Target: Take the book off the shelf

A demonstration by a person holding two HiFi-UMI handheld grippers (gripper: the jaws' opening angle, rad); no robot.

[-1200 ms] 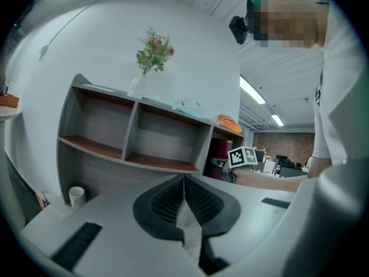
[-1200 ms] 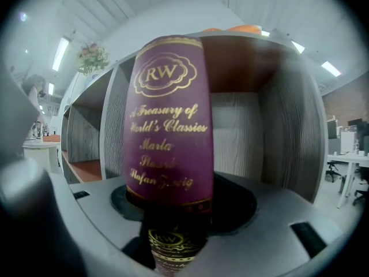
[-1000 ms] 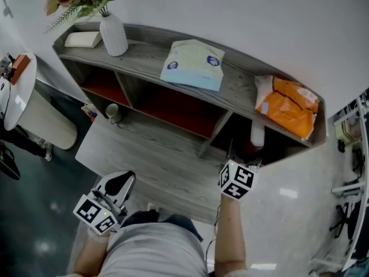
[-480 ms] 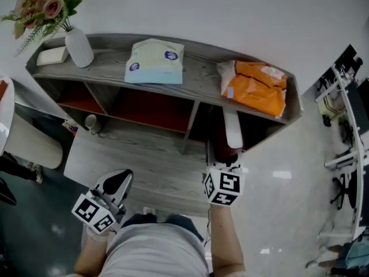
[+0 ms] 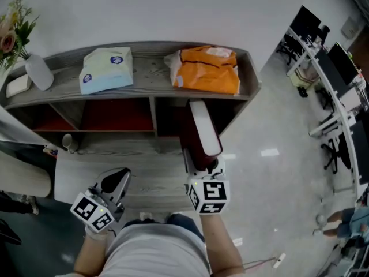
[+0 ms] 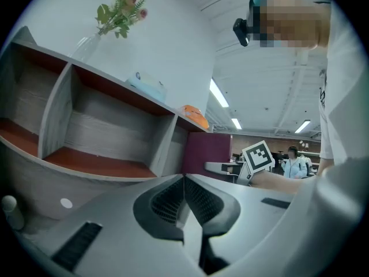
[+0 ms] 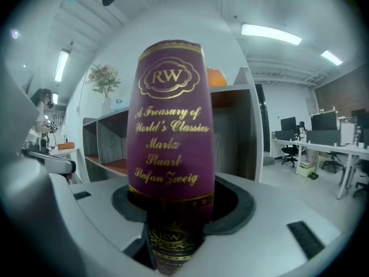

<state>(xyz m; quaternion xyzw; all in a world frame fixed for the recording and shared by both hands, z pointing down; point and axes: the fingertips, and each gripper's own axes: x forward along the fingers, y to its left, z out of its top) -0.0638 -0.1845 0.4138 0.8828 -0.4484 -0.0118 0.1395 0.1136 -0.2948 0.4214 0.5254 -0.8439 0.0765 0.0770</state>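
- Gripping the book (image 7: 170,137) by its spine, my right claw (image 7: 173,212) is pinching it, jaws set wide around the thick purple volume.
- My left claw (image 6: 184,192) is pressed together with nothing in it, low on my left and well apart from the book.
- In the head view the book runs from the right claw toward the shelf (image 5: 151,68), white page edge up. Its far end looks to sit at the mouth of the right lower compartment, under the orange bag (image 5: 207,71).
- Step in hand, as I judge it: the pull-out, most of the way done.
- Next I'd draw straight back until the far end clears the top board. The book should stay level so it doesn't twist in the grip.
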